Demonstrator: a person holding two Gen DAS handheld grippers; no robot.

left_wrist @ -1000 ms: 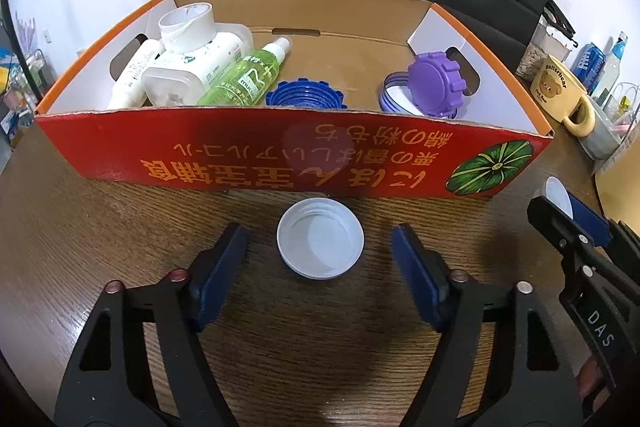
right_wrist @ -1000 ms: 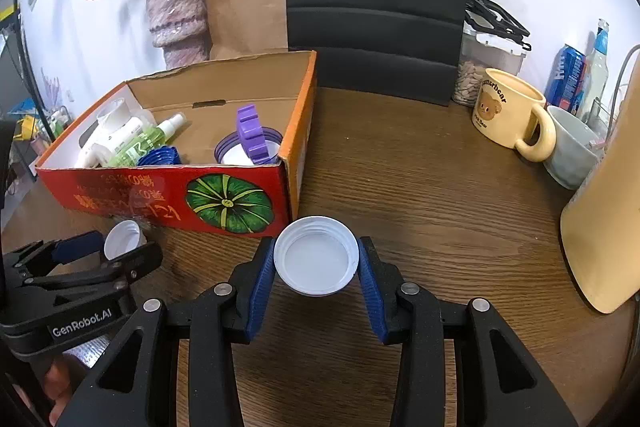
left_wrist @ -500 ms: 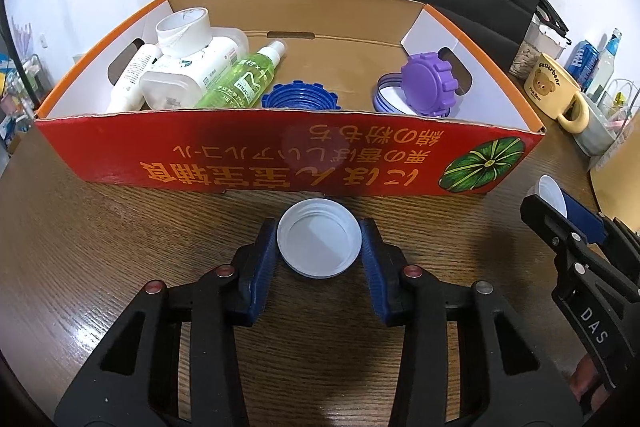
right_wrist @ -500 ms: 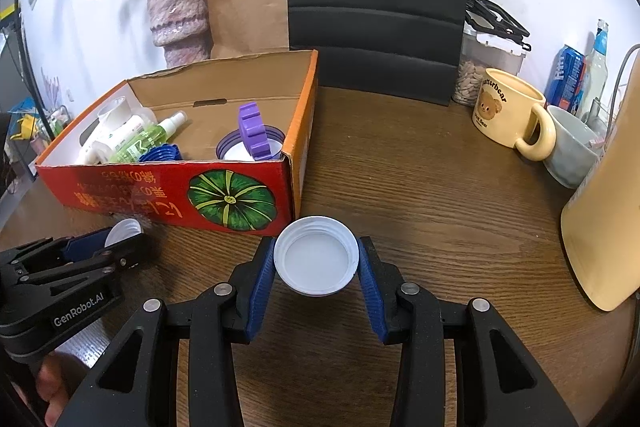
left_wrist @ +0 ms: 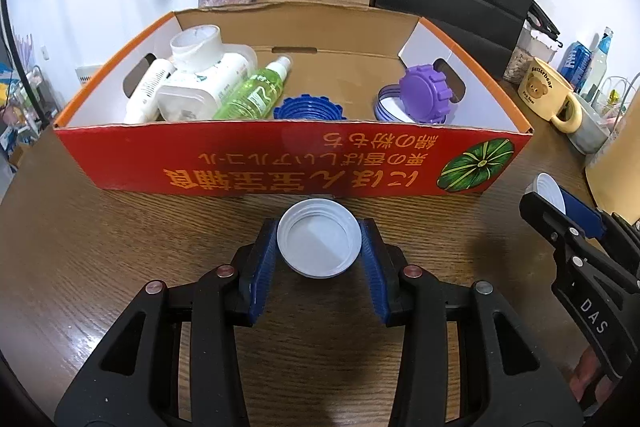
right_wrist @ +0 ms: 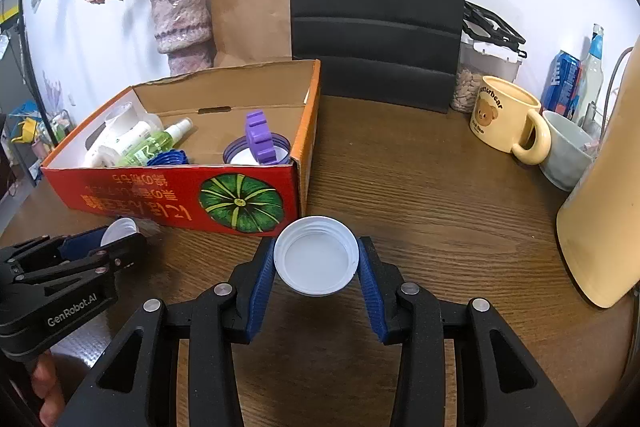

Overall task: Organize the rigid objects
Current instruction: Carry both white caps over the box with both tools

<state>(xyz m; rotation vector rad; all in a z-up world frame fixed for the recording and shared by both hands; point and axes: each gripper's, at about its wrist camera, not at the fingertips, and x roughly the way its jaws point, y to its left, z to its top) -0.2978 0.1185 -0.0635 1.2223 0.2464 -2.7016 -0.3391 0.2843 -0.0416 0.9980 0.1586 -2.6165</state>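
**A:** so where are the two tongs at? The left gripper [left_wrist: 319, 247] has its blue pads pressed on either side of a white lid [left_wrist: 319, 238], open side up, just in front of the red cardboard box [left_wrist: 280, 163] on the wooden table [left_wrist: 100, 251]. Jaws closed in on it a moment ago.

**B:** yep, and the right gripper [right_wrist: 316, 263] is clamped on a second white lid [right_wrist: 316, 255], near the box corner with the green pumpkin print.

**A:** inside the box: a green spray bottle [left_wrist: 256, 91], white bottles, a blue lid [left_wrist: 308, 109] and a purple lid [left_wrist: 424, 95].

**B:** yellow bear mug [right_wrist: 506, 119] sits well off to the right.
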